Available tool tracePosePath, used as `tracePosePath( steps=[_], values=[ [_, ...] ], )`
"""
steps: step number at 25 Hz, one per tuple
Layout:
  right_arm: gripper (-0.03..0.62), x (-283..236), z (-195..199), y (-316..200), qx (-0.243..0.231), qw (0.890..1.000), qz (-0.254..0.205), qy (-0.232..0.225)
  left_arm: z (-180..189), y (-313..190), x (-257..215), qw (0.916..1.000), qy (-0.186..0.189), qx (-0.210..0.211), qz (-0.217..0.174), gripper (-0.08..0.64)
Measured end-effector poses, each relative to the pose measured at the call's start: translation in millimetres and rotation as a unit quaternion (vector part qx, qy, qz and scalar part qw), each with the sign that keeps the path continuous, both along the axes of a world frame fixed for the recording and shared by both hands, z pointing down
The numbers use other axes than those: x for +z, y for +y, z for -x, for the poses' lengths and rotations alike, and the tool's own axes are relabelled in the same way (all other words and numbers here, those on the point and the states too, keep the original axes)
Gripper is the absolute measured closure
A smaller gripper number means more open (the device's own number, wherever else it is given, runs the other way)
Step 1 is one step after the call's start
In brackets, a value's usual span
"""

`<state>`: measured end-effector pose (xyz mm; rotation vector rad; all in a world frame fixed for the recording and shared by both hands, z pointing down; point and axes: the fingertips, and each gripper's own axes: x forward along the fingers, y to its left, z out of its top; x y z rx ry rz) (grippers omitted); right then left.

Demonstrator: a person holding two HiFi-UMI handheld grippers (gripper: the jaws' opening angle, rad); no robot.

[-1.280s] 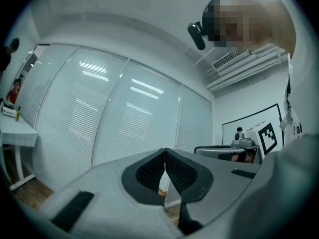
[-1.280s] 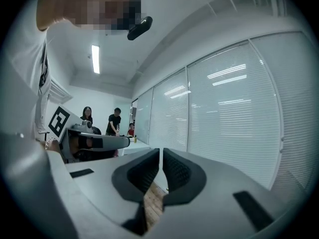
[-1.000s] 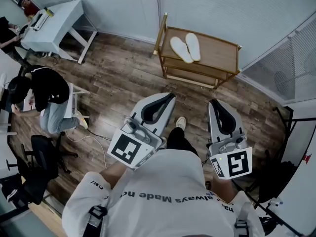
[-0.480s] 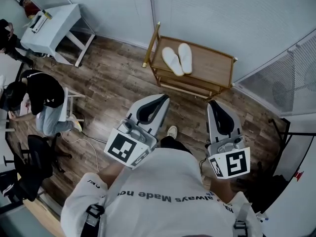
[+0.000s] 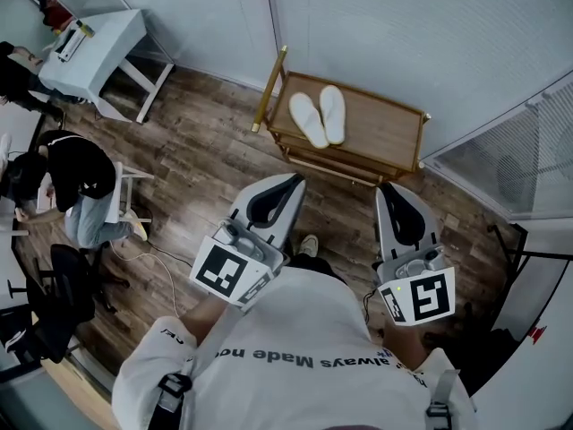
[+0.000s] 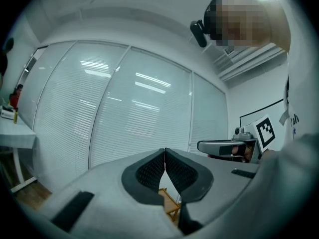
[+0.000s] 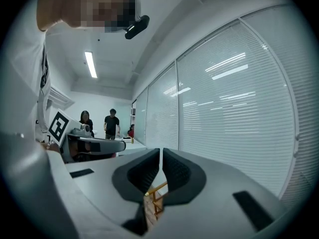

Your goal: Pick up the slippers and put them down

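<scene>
**Both jaws closed and empty; slippers (image 5: 319, 117) lie ahead on the rack (image 5: 385, 137)**

The blind-covered wall (image 5: 385, 25) and the plank floor (image 5: 197, 141) take up most of the head view. Below them is the wearer's white shirt (image 5: 286, 356), where the words "always Made" can be read; the rest of that line is lost in folds. No other writing is legible. The marker cube (image 5: 224, 271) on each gripper shows only a black-and-white square pattern.

The wooden rack stands against the wall, beyond the tips of both pairs of jaws. The two white slippers lie side by side on its top shelf, toward its left end. They are ahead of the left jaws and well apart from either gripper.

The left gripper (image 5: 292, 180) is held level in front of the body, aimed toward the rack and angled slightly inward. Its jaws are pressed together with nothing between them. The right gripper (image 5: 387, 189) is level beside it, also facing the rack. Its jaws are drawn together and empty, and a corner of the rack shows low beneath their tips.
</scene>
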<state>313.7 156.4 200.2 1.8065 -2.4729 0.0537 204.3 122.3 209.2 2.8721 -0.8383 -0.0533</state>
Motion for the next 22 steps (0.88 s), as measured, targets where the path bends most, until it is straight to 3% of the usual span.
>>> tracePosePath(
  steps=[9, 22],
  values=[
    [0.574, 14.8, 1.5, -50.3, -0.006, 1.0, 0.01, 0.006, 2.5, -51.1, 6.3, 0.9999, 0.003, -0.01, -0.001, 0.548],
    [0.574, 9.7, 25.4, -193.8, 0.0, 1.0, 0.01, 0.019, 28.4, -187.4, 10.1, 1.0, 0.003, 0.004, 0.003, 0.548]
  ],
)
